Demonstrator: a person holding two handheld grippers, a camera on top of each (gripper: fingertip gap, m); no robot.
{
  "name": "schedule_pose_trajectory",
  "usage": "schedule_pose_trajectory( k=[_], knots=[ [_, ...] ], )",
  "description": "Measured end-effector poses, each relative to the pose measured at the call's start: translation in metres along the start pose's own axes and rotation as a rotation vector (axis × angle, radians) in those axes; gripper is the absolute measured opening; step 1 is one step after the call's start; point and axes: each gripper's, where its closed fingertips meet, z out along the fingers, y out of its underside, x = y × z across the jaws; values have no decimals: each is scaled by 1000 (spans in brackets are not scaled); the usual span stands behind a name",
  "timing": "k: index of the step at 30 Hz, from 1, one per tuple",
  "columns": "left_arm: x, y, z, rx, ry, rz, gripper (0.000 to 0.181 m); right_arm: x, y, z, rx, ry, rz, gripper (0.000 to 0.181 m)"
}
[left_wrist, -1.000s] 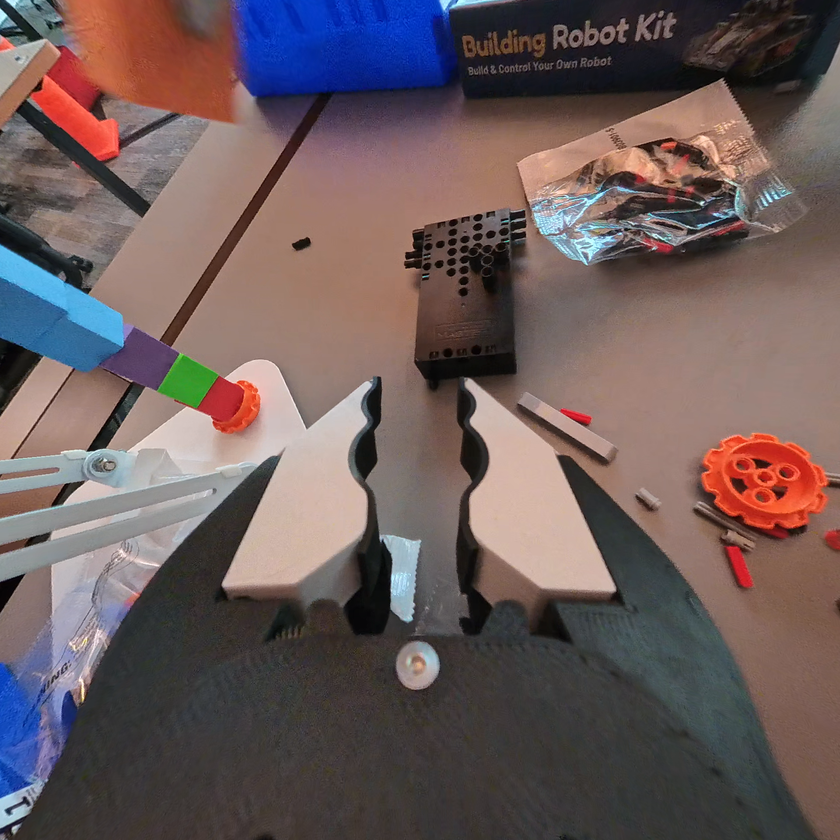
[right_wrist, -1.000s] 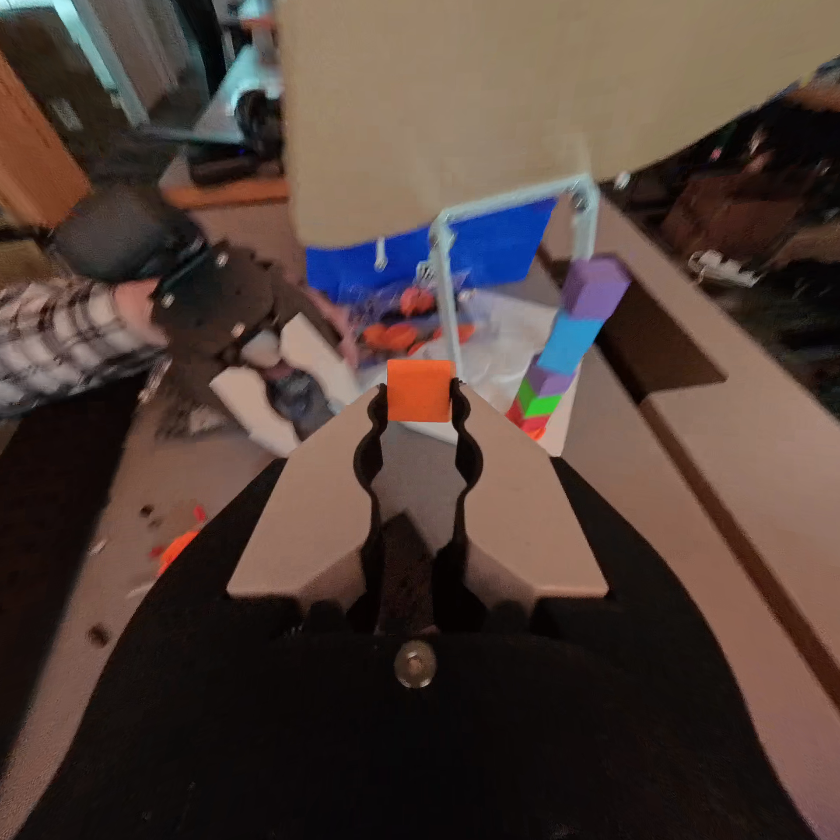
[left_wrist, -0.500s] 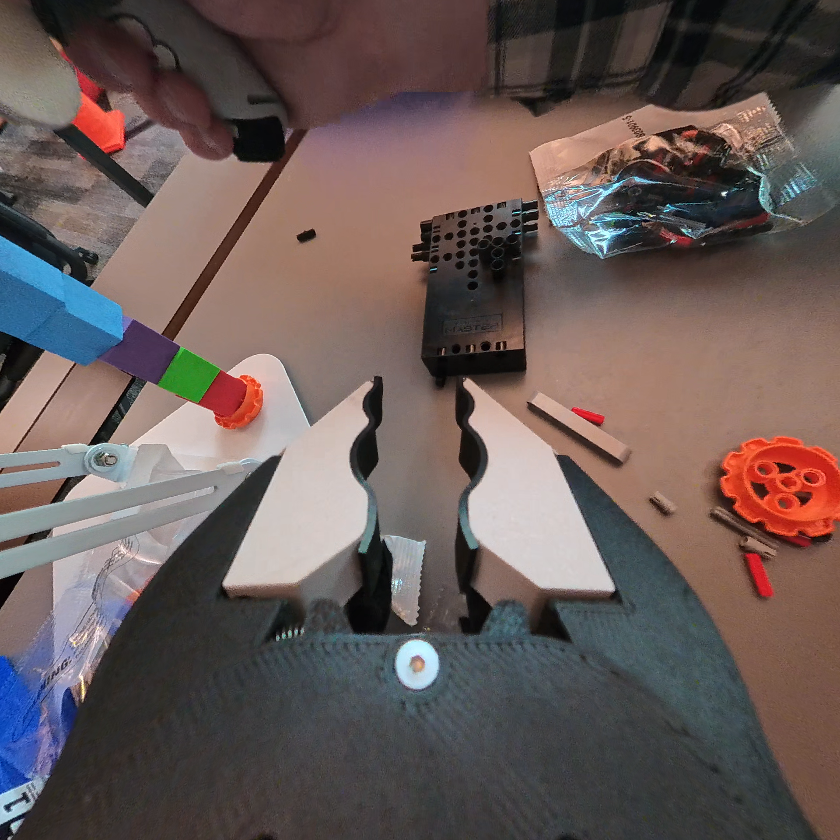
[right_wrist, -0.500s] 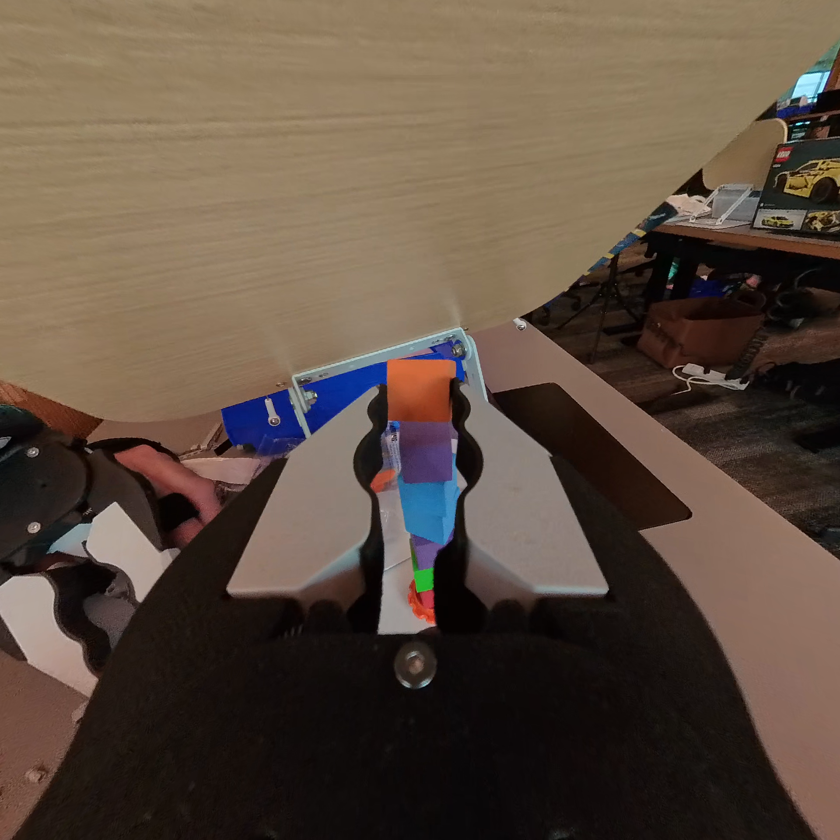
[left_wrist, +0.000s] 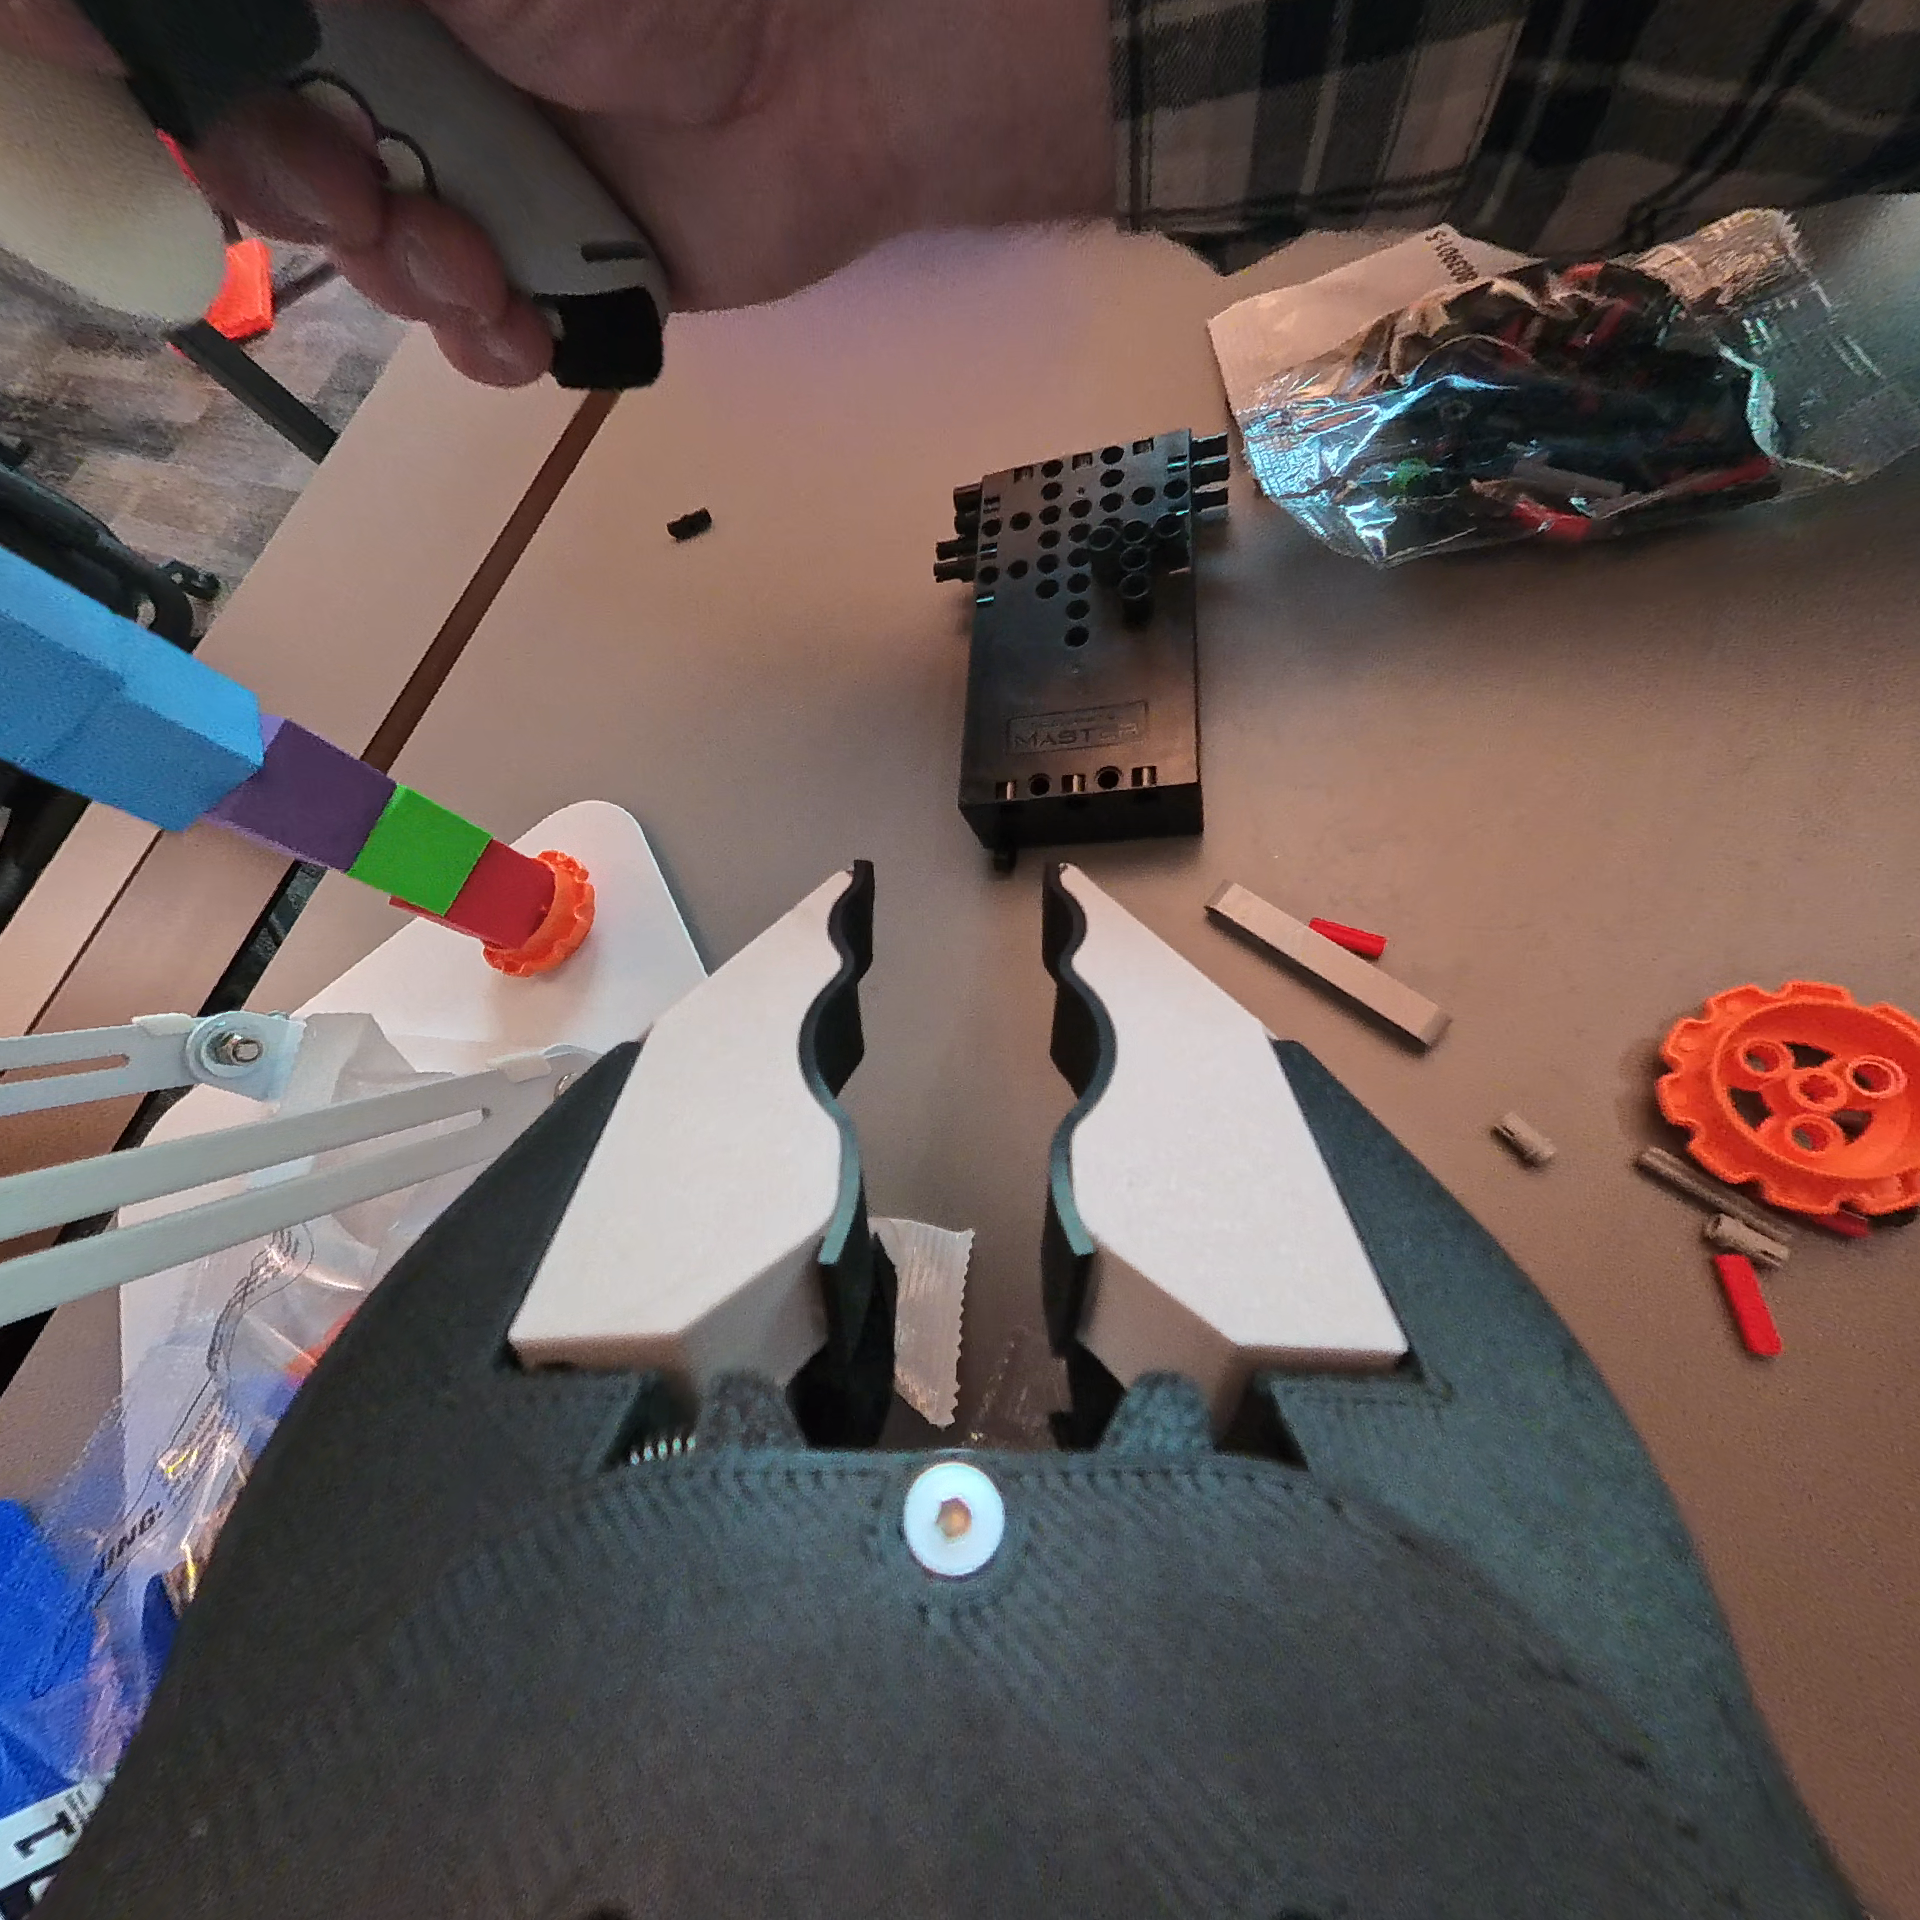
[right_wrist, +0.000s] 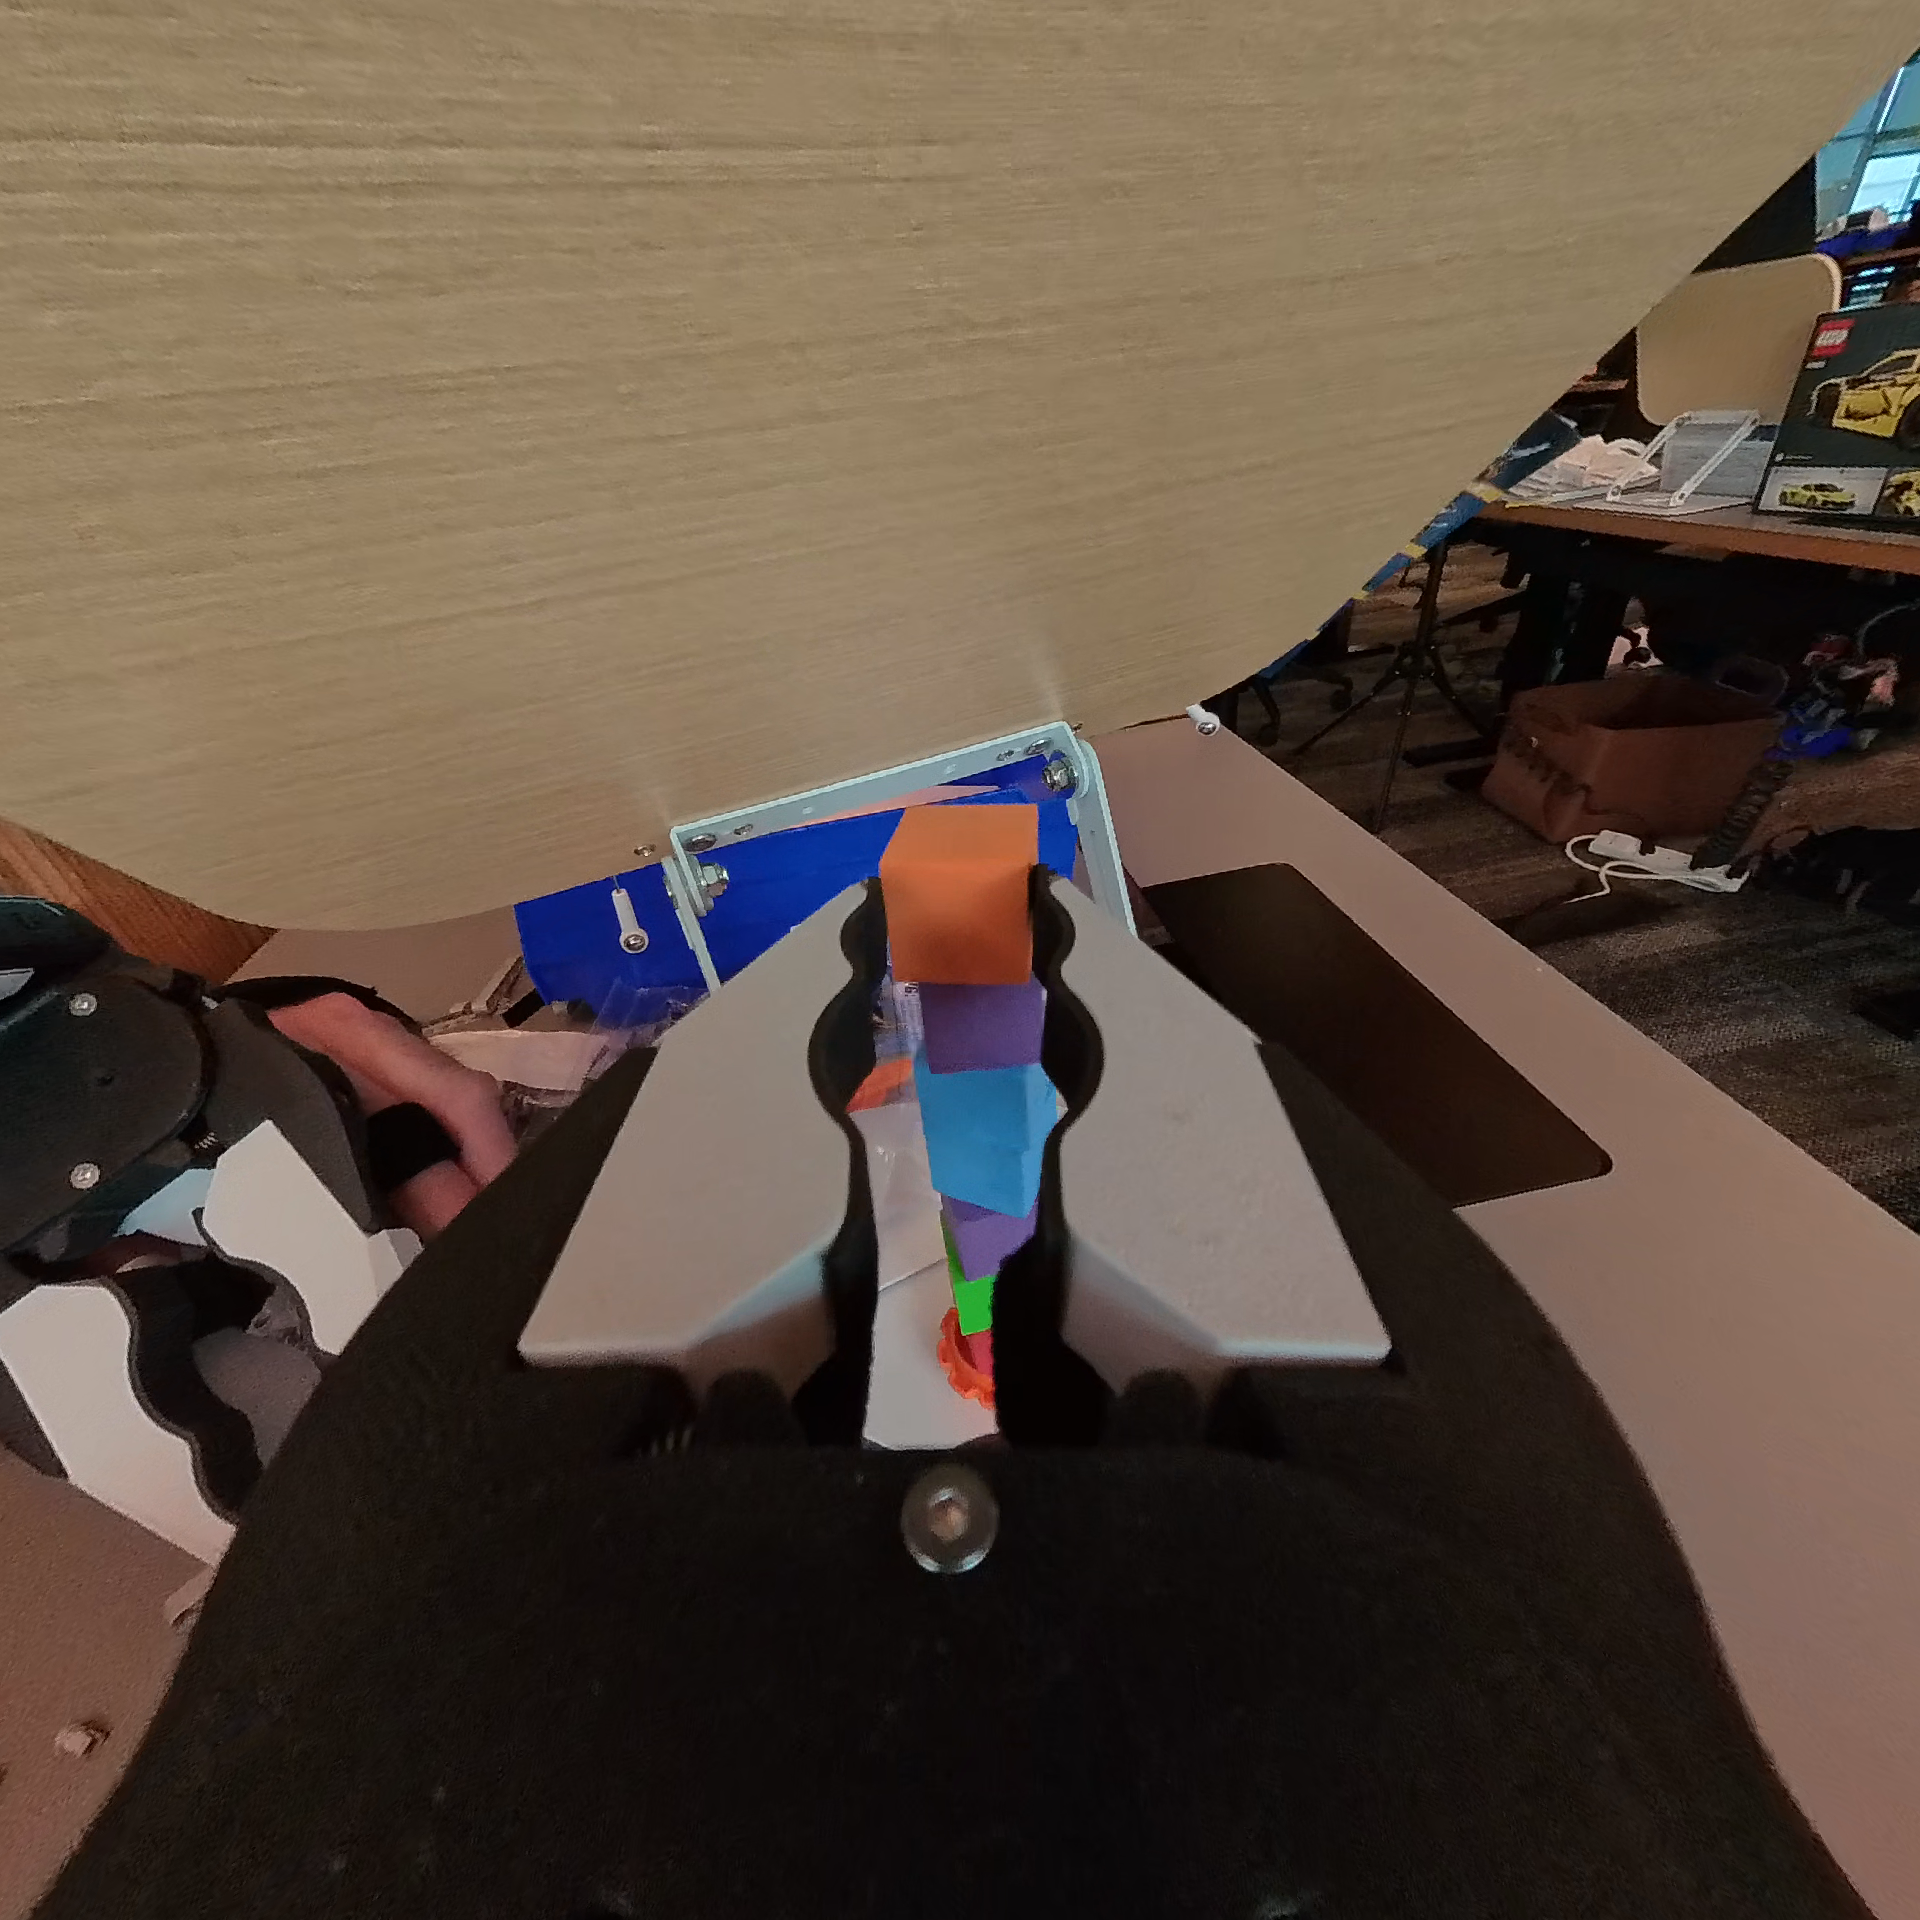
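The leaning stack of coloured foam cubes (left_wrist: 260, 790) runs off the left wrist view's left edge, its top unseen. In the right wrist view its red bottom cube sits hidden behind the grey gripper finger (right_wrist: 1174, 1195). The crinkled clear bag's (left_wrist: 1538, 416) small dark parts are indistinguishable.

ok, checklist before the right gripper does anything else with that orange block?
1. Grip: right gripper shut on orange block: ok.
2. Block over the stack, above the top purple block: ok.
3. Block seated on it: cannot tell.
4. Stack straight: not ok, blue block sits skewed.
5. Left gripper open, empty, away from the stack's orange gear base: ok.
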Motion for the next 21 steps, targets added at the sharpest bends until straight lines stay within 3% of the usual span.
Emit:
schedule_pose_trajectory(
  k=[13, 21],
  knots=[
    [-1, -1, -1, 4, -3, -3, 31, 1, 2, 4, -46, 29, -40, 27],
    [-1, -1, 0, 8, 0, -8, 32, -4, -3, -11, -59, 76, -39, 44]
  ],
)
